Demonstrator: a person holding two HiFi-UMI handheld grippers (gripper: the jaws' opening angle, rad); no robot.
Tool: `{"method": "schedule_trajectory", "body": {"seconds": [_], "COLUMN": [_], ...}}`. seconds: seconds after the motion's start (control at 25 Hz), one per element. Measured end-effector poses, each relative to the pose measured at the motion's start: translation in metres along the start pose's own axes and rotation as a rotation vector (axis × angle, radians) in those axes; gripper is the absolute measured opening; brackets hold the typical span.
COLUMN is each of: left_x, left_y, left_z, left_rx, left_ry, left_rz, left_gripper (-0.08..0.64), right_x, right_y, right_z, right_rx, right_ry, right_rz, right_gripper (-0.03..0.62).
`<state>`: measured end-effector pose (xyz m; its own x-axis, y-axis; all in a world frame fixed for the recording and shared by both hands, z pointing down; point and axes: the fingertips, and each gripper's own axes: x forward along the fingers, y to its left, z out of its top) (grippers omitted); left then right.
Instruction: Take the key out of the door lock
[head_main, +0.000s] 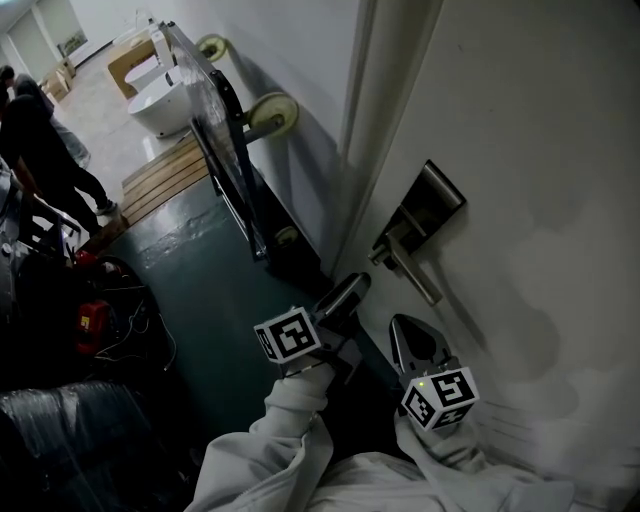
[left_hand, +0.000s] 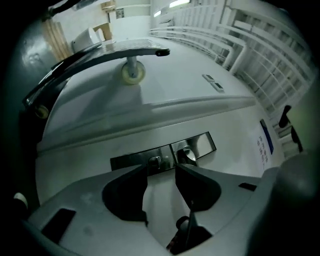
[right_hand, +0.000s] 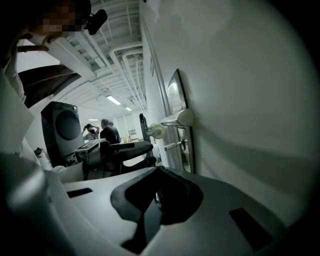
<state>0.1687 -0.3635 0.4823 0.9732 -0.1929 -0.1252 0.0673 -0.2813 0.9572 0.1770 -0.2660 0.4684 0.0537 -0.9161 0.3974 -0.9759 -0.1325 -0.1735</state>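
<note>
On the white door (head_main: 540, 150) sits a metal lock plate (head_main: 430, 205) with a lever handle (head_main: 412, 268). In the right gripper view a thin key (right_hand: 172, 146) sticks out of the plate (right_hand: 176, 95), below the handle (right_hand: 177, 119). The left gripper view shows the key's end (left_hand: 156, 161) on the plate (left_hand: 197, 144), just beyond the jaws. My left gripper (left_hand: 161, 172) is open and empty, a short way from the plate. It hangs below and left of the handle (head_main: 350, 290). My right gripper (right_hand: 157, 196) is shut with nothing seen in it, low beside the door (head_main: 410, 335).
A wheeled metal trolley (head_main: 230, 130) leans against the wall left of the door. Beyond it lie a wooden pallet (head_main: 165, 175) and a white basin (head_main: 165, 100). People (head_main: 40, 150) stand at the far left near tangled cables (head_main: 110, 320).
</note>
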Motion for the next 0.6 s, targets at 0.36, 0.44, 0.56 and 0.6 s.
{"method": "schedule_trajectory", "body": {"seconds": [0.36, 0.44, 0.56, 0.6], "left_x": [0.035, 0.041, 0.049, 0.05], "left_y": [0.013, 0.011, 0.008, 0.009], "left_z": [-0.001, -0.001, 0.001, 0.002], "left_rx": [-0.125, -0.154, -0.233, -0.244], "left_ry": [0.03, 0.024, -0.004, -0.011], "left_rz": [-0.028, -0.049, -0.089, -0.092], "left_gripper": [0.161, 0.161, 0.161, 0.161], "right_x": [0.004, 0.005, 0.006, 0.006], "right_y": [-0.005, -0.008, -0.011, -0.011], "right_z": [0.0, 0.0, 0.001, 0.001], "right_rx": [-0.014, -0.019, -0.03, -0.034], "right_ry": [0.021, 0.025, 0.03, 0.031], "right_rz": [0.024, 0.026, 0.03, 0.031], "right_gripper": [0.049, 0.049, 0.049, 0.049]}}
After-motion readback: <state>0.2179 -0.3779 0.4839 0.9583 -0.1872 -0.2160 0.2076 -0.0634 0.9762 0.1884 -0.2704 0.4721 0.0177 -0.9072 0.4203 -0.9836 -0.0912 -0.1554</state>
